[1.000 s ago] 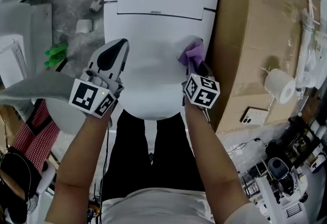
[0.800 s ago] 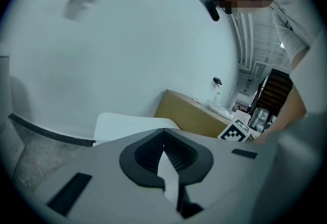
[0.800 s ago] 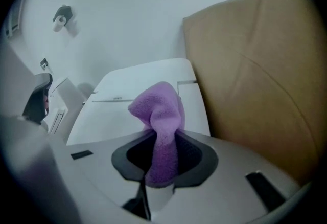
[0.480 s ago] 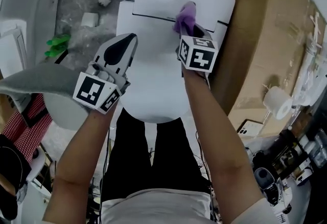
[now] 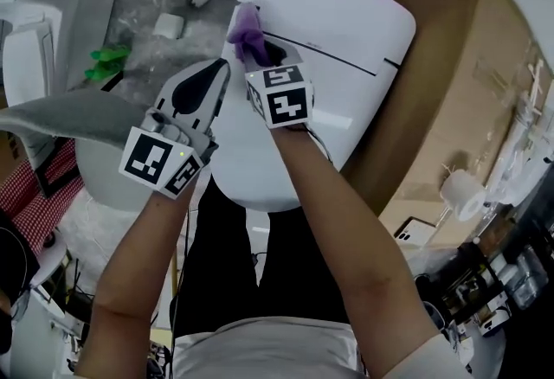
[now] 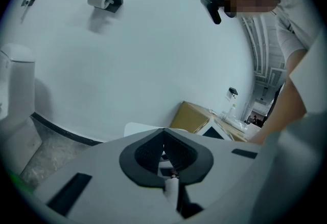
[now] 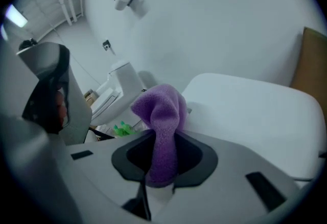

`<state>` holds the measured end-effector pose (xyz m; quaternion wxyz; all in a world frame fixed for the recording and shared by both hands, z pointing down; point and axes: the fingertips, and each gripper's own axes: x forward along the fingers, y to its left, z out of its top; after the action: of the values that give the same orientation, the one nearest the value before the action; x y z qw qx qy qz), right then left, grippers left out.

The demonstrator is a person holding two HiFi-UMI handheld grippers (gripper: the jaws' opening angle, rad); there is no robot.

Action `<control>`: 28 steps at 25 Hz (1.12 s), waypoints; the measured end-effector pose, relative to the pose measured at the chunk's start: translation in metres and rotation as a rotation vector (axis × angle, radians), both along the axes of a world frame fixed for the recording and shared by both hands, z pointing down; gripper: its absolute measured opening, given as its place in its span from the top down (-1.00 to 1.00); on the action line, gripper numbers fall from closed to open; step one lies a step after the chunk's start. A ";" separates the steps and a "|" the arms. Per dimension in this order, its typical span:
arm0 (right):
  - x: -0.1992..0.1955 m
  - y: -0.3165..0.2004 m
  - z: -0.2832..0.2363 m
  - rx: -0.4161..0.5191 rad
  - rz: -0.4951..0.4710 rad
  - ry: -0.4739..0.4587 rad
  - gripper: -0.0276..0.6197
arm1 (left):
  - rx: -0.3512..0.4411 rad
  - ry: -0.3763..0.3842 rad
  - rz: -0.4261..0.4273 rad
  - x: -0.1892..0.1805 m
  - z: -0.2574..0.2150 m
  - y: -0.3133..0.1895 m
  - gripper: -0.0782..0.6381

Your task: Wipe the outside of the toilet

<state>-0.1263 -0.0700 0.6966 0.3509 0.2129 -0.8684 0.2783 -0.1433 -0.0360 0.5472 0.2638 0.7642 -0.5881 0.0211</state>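
Plainly, the right gripper point(image 5: 262, 57) was clamped on only a fold of the purple cloth point(image 5: 247, 27) at the far left edge of the toilet point(image 5: 346, 18), so a hard rub could tug it loose, while the left gripper point(image 5: 218, 73) hung beside, jaws together on nothing

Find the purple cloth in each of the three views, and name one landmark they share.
Head view: purple cloth upper centre-left, at the tip of the right gripper, over the toilet.
Left gripper view: not in it.
Right gripper view: centre of the picture, clamped between the jaws and sticking up.
Shared landmark: the cardboard box, right of the toilet in all three views.
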 end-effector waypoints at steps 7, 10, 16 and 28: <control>0.050 -0.012 -0.127 0.190 -0.002 -0.148 0.65 | 0.045 -0.047 0.026 0.013 -0.070 -0.004 0.76; 0.086 -0.017 -0.194 0.249 0.029 -0.191 0.65 | 0.105 -0.056 0.049 0.035 -0.127 -0.015 0.76; 0.150 -0.021 -0.322 0.372 0.061 -0.245 0.65 | 0.228 -0.055 0.111 0.080 -0.249 -0.031 0.76; 0.242 0.020 -0.544 0.572 0.084 -0.366 0.65 | 0.364 -0.103 0.271 0.145 -0.442 0.027 0.76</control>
<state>0.1157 -0.0497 0.1528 0.1038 0.2850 -0.9502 0.0713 0.0021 -0.0090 0.1048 0.0860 0.8692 -0.4868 -0.0110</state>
